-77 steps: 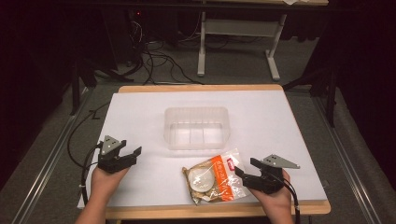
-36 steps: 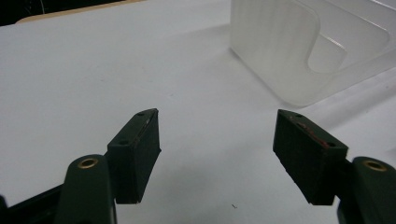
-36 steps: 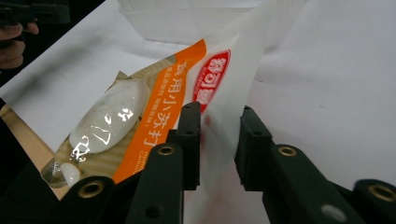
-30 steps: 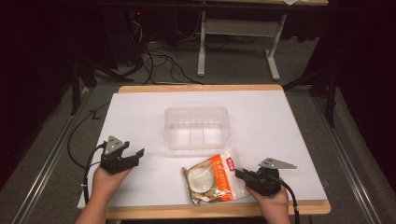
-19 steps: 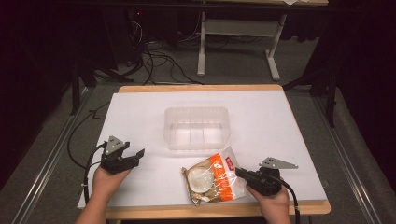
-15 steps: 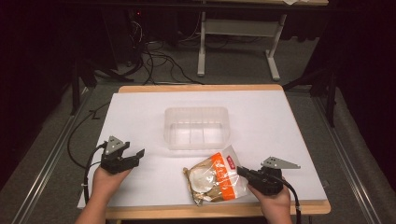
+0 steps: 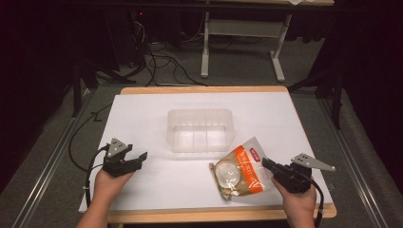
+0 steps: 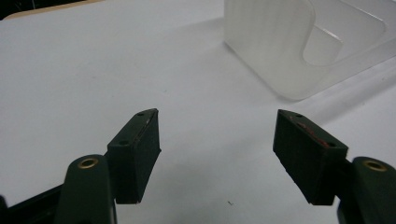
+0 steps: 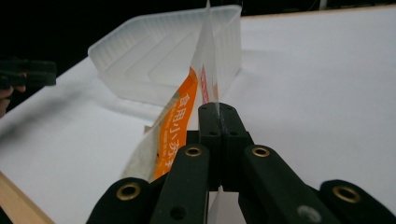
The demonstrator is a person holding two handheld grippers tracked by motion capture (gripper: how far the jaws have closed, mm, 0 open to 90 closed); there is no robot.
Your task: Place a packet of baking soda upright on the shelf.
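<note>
My right gripper [image 9: 218, 109] clenched on the packet [image 7: 240, 166], pads pinching its clear edge; jaws just finished closing. Packet near the table's front edge, tilted up at my end, its far corner just beside the tub [image 7: 200, 129]. My left gripper [image 8: 217, 154] released, jaws wide over bare table [image 7: 142, 128], nothing between, tub [image 8: 299, 46] beyond

A glossy, crinkled plastic packet [image 7: 240, 172], part clear film and part printed orange. A translucent, frosted plastic tub [image 7: 200, 129] with ribbed walls. The table [image 7: 142, 90] has a matt white, smooth, paper-like top and a pale wood edge. Both grippers, left [image 7: 137, 157] and right [image 7: 266, 163], look like matt black plastic with brass-coloured rivets and dull grey metal plates.
</note>
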